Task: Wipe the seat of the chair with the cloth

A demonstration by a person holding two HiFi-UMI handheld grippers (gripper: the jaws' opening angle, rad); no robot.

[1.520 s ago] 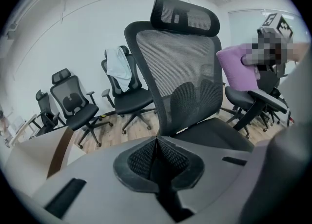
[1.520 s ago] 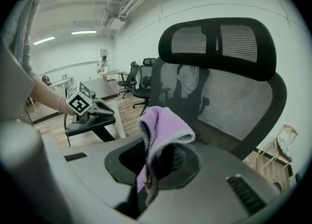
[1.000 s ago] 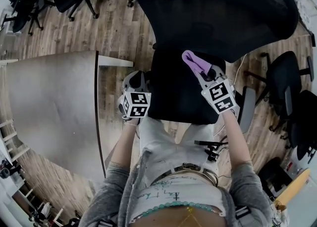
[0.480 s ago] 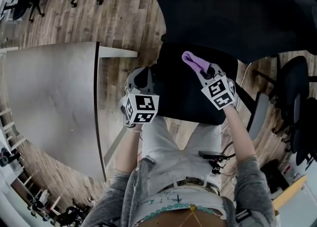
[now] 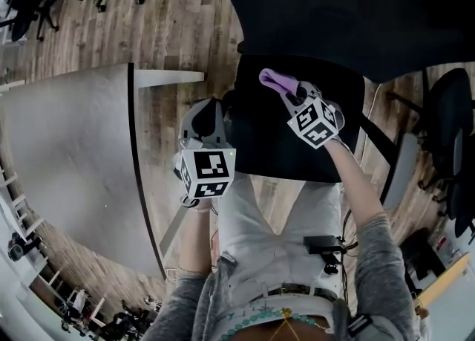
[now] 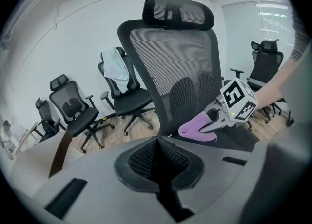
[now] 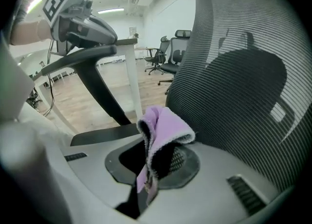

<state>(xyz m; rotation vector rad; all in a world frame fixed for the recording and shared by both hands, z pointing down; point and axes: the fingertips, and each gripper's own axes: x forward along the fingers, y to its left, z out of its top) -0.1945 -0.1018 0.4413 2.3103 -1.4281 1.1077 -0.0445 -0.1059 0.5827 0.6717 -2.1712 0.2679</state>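
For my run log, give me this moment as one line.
right hand-held gripper: shut on purple cloth over chair seat, contact unclear | left hand-held gripper: shut, empty, beside seat

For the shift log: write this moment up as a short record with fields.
held item: purple cloth, folded, pinched in the right tongs
right side: right tongs shut on the cloth, over the rear of the chair seat, near the mesh backrest
left side: left tongs shut, empty, by the seat's left edge
cloth touching seat: cannot tell
surroundings: table left of the chair
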